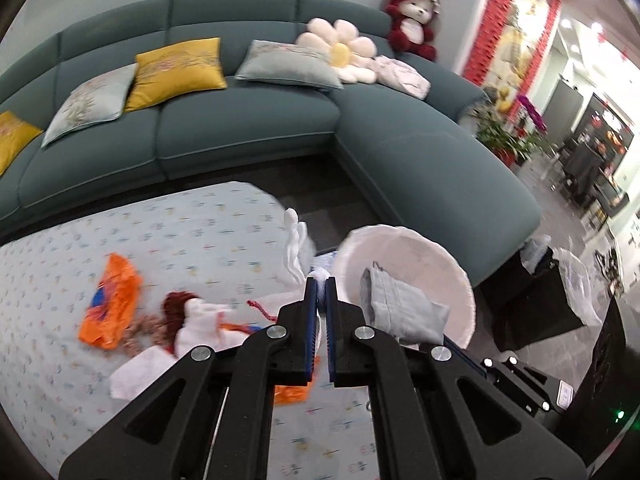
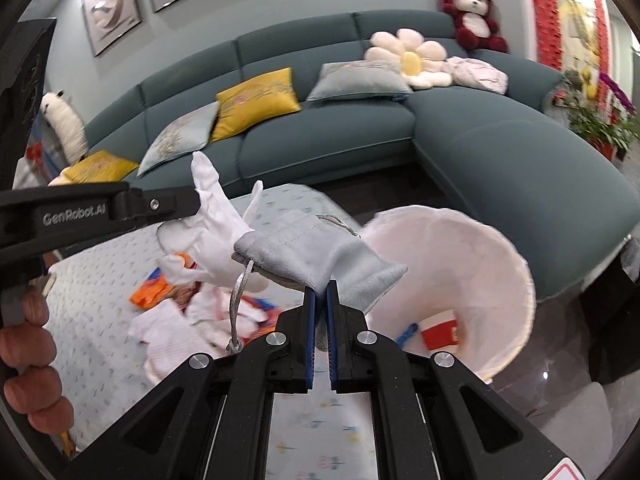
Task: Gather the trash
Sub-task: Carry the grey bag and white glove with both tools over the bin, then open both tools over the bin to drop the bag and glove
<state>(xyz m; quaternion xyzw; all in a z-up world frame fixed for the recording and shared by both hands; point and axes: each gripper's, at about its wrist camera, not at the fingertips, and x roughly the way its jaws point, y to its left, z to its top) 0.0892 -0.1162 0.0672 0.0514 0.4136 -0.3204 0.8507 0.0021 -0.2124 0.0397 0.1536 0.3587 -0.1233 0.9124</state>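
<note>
Carrying trash to the white basket (image 2: 500, 248)

Your right hand-held gripper (image 2: 320, 292) pinches the grey drawstring pouch (image 2: 320, 248), the left hand-held gripper (image 1: 320, 288) a white glove (image 2: 216, 216); centre each over the right-hand basket before letting go.

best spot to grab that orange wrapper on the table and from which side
Take the orange wrapper by its raised, crumpled upper edge, coming from above on its open left side. It lies loosely bunched on the patterned tablecloth, so a ridge likely pinches easily. The pile of white cloths crowds its right side. Both tools are full now.
</note>
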